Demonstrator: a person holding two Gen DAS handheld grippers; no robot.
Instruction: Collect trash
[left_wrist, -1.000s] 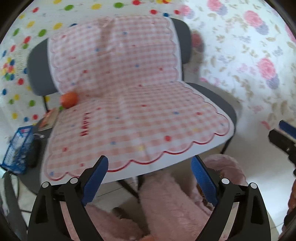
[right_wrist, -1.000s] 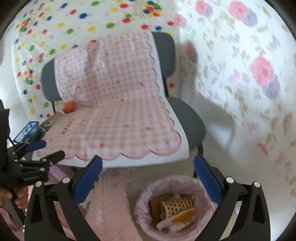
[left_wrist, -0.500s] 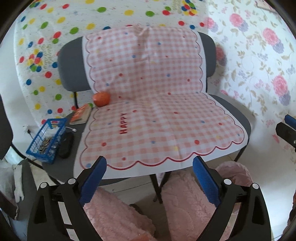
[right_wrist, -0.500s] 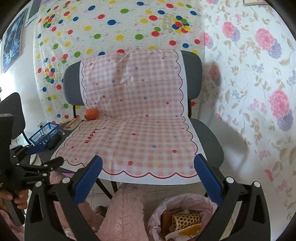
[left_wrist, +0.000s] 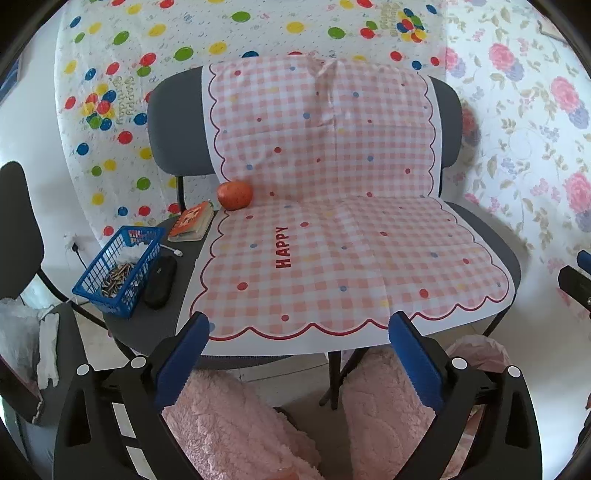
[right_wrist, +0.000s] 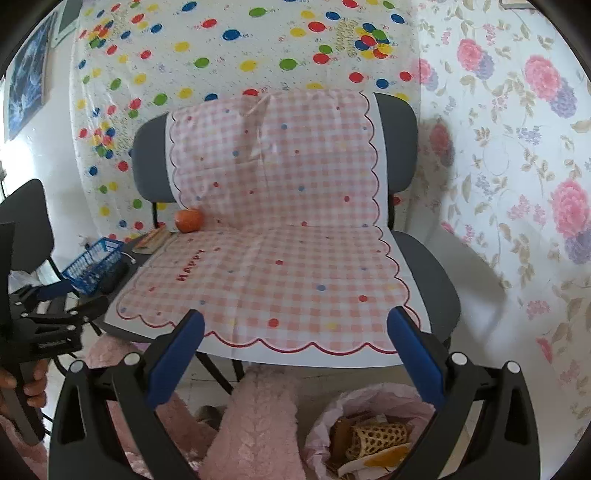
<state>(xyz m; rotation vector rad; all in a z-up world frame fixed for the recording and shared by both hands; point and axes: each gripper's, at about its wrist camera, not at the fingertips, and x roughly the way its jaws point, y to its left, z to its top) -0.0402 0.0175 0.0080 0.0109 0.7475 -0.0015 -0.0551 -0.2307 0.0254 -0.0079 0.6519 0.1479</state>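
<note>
A trash bin with a pink liner (right_wrist: 373, 398) stands on the floor at the lower right of the right wrist view. It holds a woven mesh piece (right_wrist: 380, 435), brown paper and an orange-and-white wrapper. Its liner edge also shows in the left wrist view (left_wrist: 476, 350). My left gripper (left_wrist: 297, 350) is open and empty, held in front of the seat's front edge. My right gripper (right_wrist: 295, 349) is open and empty, above the bin and before the seat. An orange fruit (left_wrist: 235, 195) lies at the back left of the pink checked cloth (left_wrist: 351, 258).
A grey seat (left_wrist: 509, 258) carries the cloth. To its left are a blue basket (left_wrist: 118, 266), a black case (left_wrist: 160, 282) and a book (left_wrist: 192, 220). Pink fluffy legs (left_wrist: 236, 424) are below. A black chair (left_wrist: 18, 229) stands far left. Patterned sheets cover the walls.
Both grippers have pulled back and tilted up from the seat. More of the seat, the wall and the basket side now shows. Both stay open and empty.
</note>
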